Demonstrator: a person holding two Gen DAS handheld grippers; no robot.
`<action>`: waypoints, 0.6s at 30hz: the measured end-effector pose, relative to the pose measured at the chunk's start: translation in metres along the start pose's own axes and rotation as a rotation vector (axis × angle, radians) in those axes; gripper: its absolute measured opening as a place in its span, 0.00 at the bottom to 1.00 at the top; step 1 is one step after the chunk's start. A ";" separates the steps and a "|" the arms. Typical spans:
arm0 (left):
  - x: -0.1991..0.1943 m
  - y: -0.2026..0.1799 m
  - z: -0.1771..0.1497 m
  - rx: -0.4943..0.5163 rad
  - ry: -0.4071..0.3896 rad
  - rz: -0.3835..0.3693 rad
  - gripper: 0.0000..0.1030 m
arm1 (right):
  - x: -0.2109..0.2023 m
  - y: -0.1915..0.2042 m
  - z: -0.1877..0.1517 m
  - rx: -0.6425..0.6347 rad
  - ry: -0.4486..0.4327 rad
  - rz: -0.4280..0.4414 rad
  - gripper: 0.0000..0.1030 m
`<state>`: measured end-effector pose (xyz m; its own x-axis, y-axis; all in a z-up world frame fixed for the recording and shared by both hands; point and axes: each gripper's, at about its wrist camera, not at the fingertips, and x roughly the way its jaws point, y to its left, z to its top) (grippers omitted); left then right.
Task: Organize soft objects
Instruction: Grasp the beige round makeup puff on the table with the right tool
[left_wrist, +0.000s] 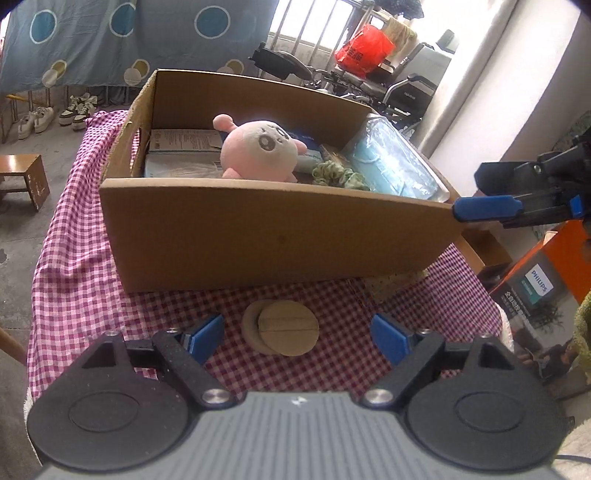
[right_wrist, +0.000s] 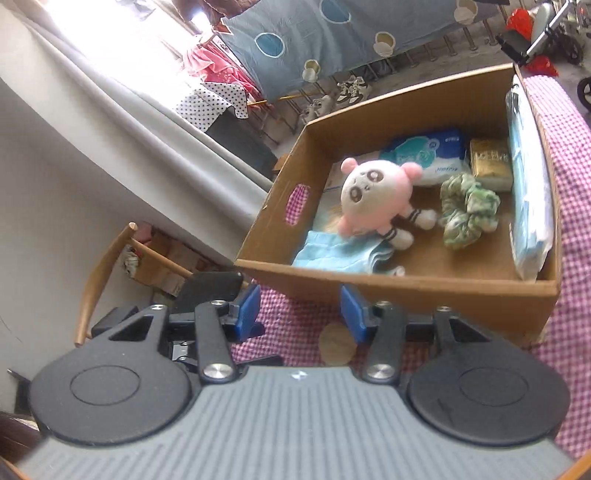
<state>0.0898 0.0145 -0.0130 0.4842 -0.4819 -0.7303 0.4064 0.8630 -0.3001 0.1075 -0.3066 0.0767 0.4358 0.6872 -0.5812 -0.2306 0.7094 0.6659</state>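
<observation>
A cardboard box (left_wrist: 258, 236) stands on a red-and-white checked cloth (left_wrist: 77, 266). Inside it lie a pink plush toy (left_wrist: 255, 147), a green scrunchie (left_wrist: 338, 173), a blue mask pack (left_wrist: 395, 162) and tissue packs. The right wrist view shows the box (right_wrist: 424, 291), the plush (right_wrist: 373, 195), the scrunchie (right_wrist: 467, 210), a tissue pack (right_wrist: 424, 155) and folded blue cloth (right_wrist: 340, 254). My left gripper (left_wrist: 297, 330) is open and empty, in front of the box over two round cork coasters (left_wrist: 280, 326). My right gripper (right_wrist: 299, 310) is open and empty at the box's near wall; it shows in the left wrist view (left_wrist: 480, 195).
A wooden chair (right_wrist: 110, 266) stands beside the table. An orange Philips carton (left_wrist: 535, 280) sits at the right. A small wooden stool (left_wrist: 26, 177), shoes (left_wrist: 55, 114), a wheelchair (left_wrist: 369, 81) and a hanging blue sheet (left_wrist: 129, 40) lie beyond the table.
</observation>
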 end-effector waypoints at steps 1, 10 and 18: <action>0.005 -0.003 -0.001 0.021 0.013 -0.008 0.84 | 0.007 -0.003 -0.010 0.030 0.015 0.014 0.46; 0.057 -0.016 -0.005 0.147 0.091 0.067 0.71 | 0.117 -0.054 -0.051 0.191 0.133 -0.101 0.44; 0.065 -0.024 -0.011 0.205 0.058 0.113 0.69 | 0.159 -0.056 -0.060 0.186 0.166 -0.111 0.35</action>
<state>0.1029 -0.0355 -0.0598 0.4923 -0.3695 -0.7882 0.5038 0.8593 -0.0881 0.1377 -0.2275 -0.0810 0.2972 0.6337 -0.7142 -0.0184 0.7517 0.6593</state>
